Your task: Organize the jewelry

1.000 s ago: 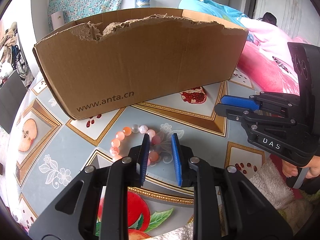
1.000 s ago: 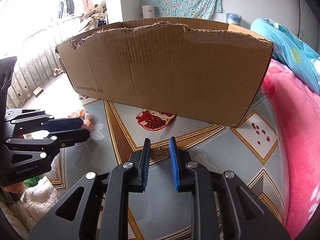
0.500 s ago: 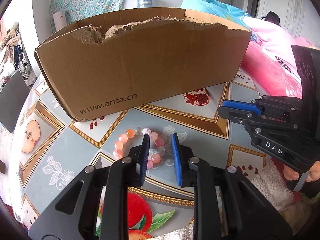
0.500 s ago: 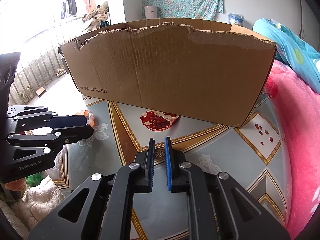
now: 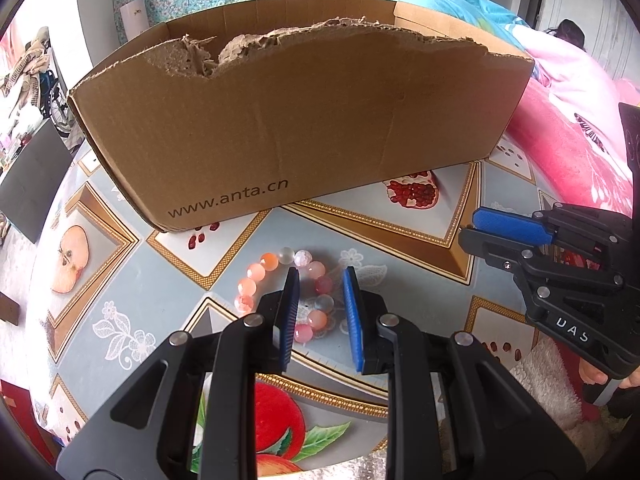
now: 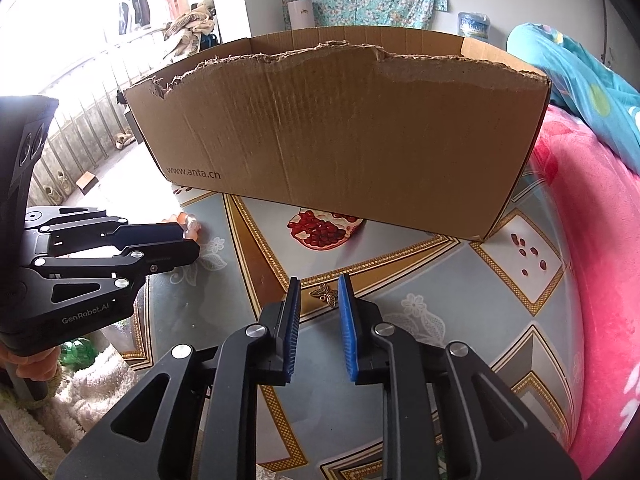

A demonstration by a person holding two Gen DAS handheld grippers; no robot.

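Left hand-held gripper (image 5: 320,284) is part open, holding nothing, its blue pads straddling the near-right arc of the bead bracelet (image 5: 288,292). Bracelet lies flat on the desk (image 5: 120,280), in front of the cardboard box (image 5: 280,128), below the "www.anta.cn" print. Cannot tell if the pads touch the desk or hover above it.

Right hand-held gripper (image 6: 318,300) also part open, empty. A small bronze butterfly charm (image 6: 326,294) sits on the desk between its fingertips, in front of the box's middle, near the printed pomegranate.

My read on the step: pick up the bracelet, then drop it in the box.
- Lower until the pads bracket one or two beads, not the gap between beads; round beads will likely roll out of a shallow pinch.
- Close slowly, lift straight up; the loop should hang from the pinch.
- Clear the torn front edge of the box before letting go.
- Keep the right gripper clear of the left one's path; they are near each other in front of the box.

Unclear:
- Box interior is hidden by its front wall from both cameras.
- The left finger covers part of the bracelet, so bead count and any clasp are unknown.
- Charm is small; a loop or chain on it can't be made out.
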